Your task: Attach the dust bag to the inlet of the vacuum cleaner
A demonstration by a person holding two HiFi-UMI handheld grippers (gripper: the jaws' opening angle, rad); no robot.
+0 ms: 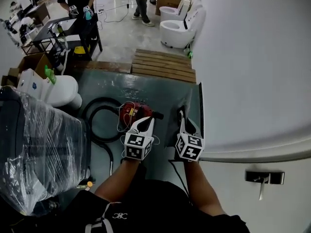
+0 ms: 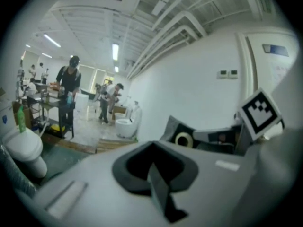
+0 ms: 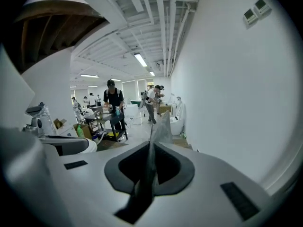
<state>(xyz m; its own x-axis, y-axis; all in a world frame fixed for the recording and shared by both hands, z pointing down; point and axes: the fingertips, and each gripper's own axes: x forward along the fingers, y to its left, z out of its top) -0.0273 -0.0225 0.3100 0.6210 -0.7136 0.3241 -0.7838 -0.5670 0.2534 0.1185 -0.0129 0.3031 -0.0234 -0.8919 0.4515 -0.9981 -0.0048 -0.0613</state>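
A red vacuum cleaner lies on the dark floor with its black hose looped to its left. My left gripper hangs just over the vacuum's near side; in the left gripper view its jaws are shut with nothing showing between them. To its right, my right gripper is shut on the grey dust bag, whose thin fabric rises out of the jaws. The left gripper view shows the bag side-on with its round collar opening.
A white wall runs close on the right. A wooden pallet lies ahead, with white toilets beyond it and at left. A plastic-wrapped unit stands at near left. People work at a table far back.
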